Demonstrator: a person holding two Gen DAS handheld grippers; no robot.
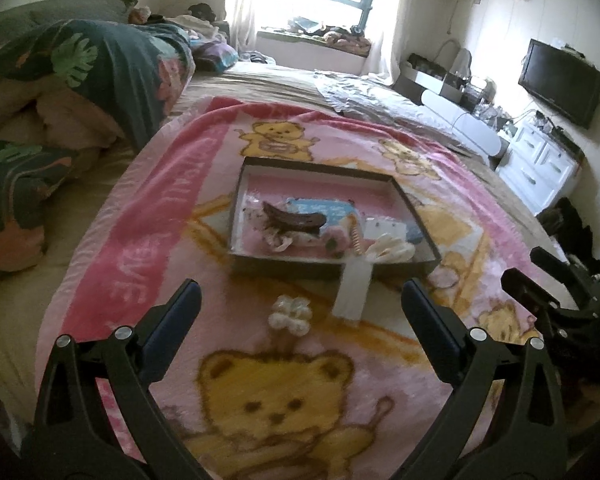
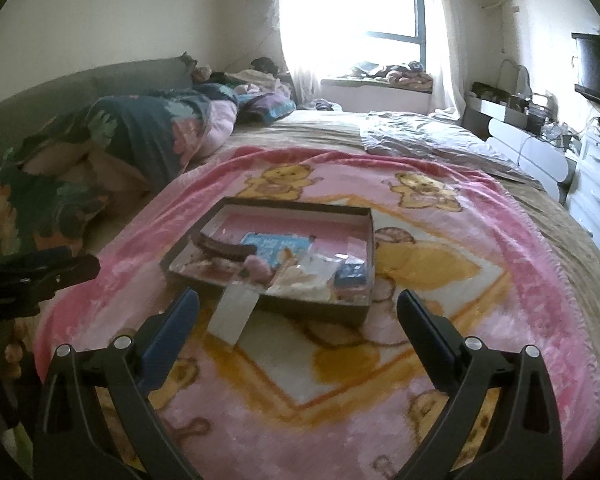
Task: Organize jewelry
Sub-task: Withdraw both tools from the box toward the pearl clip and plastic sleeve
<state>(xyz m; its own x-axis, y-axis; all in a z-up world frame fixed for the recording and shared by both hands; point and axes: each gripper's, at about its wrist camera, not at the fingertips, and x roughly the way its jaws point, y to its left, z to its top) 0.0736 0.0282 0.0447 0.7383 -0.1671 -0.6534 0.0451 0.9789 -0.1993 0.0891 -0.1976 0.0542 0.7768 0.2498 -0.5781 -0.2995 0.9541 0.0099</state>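
Both the left gripper [image 1: 300,304] and right gripper [image 2: 298,308] hang empty, jaws spread wide. A small white pearl-petalled flower clip [image 1: 290,315] lies on the pink bear-print blanket [image 1: 148,216] between the left jaws, just short of the shallow dark cardboard tray [image 1: 332,269]. It looks light, rigid and slippery; pinching across its petals seems safest.

Both wrist cams face window-ward over bed, low; share tray [image 1: 416,220] [image 2: 370,248] (left cam nearer).
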